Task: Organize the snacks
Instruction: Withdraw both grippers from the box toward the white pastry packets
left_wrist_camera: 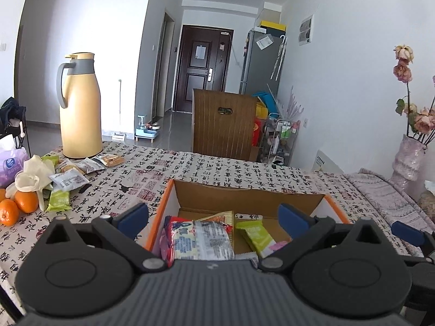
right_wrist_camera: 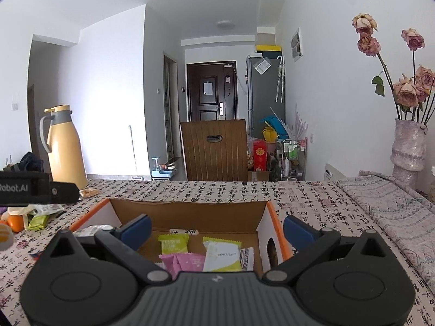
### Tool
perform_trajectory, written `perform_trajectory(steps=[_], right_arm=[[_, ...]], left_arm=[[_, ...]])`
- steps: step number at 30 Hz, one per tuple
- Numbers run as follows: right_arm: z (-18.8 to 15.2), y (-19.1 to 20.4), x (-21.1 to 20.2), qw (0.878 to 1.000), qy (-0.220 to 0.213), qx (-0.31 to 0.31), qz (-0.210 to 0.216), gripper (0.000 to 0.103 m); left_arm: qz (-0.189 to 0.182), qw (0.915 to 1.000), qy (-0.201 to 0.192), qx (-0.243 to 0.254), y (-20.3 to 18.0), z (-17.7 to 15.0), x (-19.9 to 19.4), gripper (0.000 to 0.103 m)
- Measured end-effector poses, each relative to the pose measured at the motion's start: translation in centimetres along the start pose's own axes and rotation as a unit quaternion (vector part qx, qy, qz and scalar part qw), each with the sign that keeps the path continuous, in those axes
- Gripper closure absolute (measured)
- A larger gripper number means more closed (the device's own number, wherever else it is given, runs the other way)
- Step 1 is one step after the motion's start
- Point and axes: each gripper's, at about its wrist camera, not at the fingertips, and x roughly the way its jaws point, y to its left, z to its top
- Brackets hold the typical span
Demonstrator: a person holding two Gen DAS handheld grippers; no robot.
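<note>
An open cardboard box with orange edges (left_wrist_camera: 246,194) (right_wrist_camera: 190,209) stands on the table in front of both grippers. It holds several snack packets: a large red and white packet (left_wrist_camera: 201,237), a green packet (left_wrist_camera: 257,237) (right_wrist_camera: 173,243), a pink packet (right_wrist_camera: 185,262) and a white and green packet (right_wrist_camera: 221,254). My left gripper (left_wrist_camera: 213,218) is open and empty above the box's near edge. My right gripper (right_wrist_camera: 217,228) is open and empty above the box. More loose snack packets (left_wrist_camera: 69,180) (right_wrist_camera: 39,221) lie on the table to the left.
A yellow thermos jug (left_wrist_camera: 78,108) (right_wrist_camera: 66,146) stands at the far left of the table. Oranges (left_wrist_camera: 17,206), a white glove (left_wrist_camera: 32,175) and a tissue pack (left_wrist_camera: 12,163) lie at the left. A vase of dried roses (right_wrist_camera: 407,146) stands at the right. A wooden chair (right_wrist_camera: 214,149) is behind the table.
</note>
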Motion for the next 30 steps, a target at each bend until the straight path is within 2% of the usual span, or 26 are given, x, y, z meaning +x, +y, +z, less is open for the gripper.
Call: perform_trajectory(steps=[16, 30], right_arm=[[-1.7, 1.2, -6.5, 1.0, 0.004, -0.008, 0.004, 0.0], [-4.6, 2.0, -11.0, 1.0, 0.019, -0.005, 0.007, 0.0]], left_arm=[[-0.007, 0.9999, -0.008, 0.005, 0.5, -2.4, -6.4, 0.0], [0.002, 0.9998, 0.021, 0.004, 3.1, -6.3, -9.3, 0.0]])
